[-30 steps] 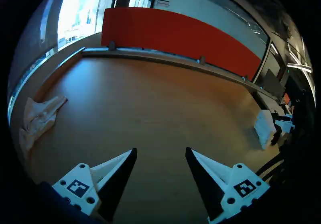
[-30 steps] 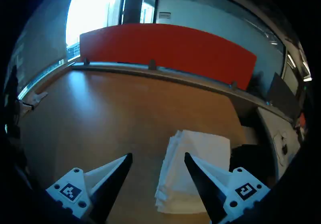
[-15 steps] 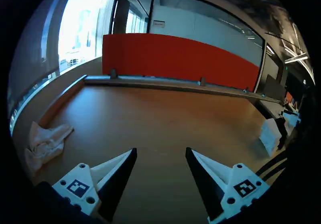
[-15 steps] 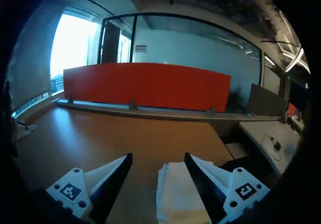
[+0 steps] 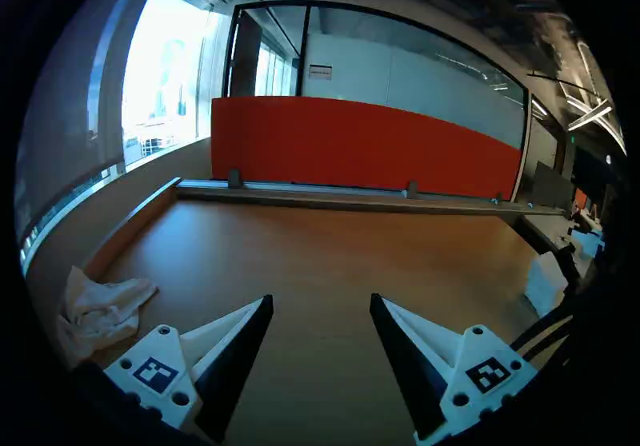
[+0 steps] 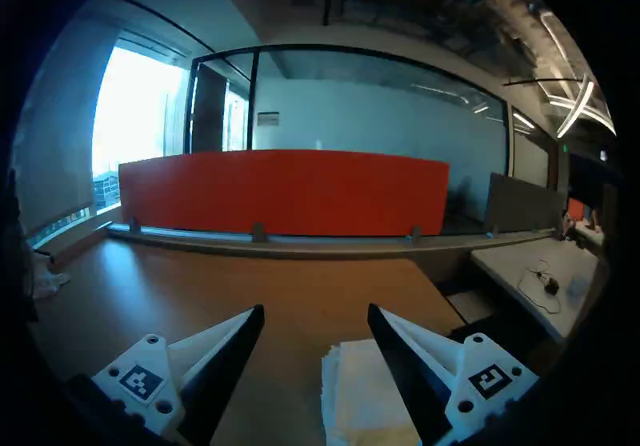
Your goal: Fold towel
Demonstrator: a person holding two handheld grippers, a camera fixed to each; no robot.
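Across the wide brown wooden tabletop (image 5: 320, 246), a crumpled white towel (image 5: 100, 314) lies at the left edge, close under the low wooden rim there. A neatly folded stack of white towels (image 5: 546, 282) sits at the right edge, well apart from it. The left gripper (image 5: 321, 297) hangs over the bare middle of the tabletop, its jaws apart and holding nothing. The right gripper (image 6: 315, 307) is above the near right part of the tabletop, jaws likewise apart and empty, with the folded stack showing below and between them. A long orange-red partition panel (image 5: 360, 146) stands along the far edge. Bright tall windows (image 5: 156, 102) line the left side of the room, and a glass wall (image 6: 376, 118) rises behind the partition. To the right, a grey neighbouring desk (image 6: 536, 274) carries loose cables under ceiling light strips (image 6: 572, 110).
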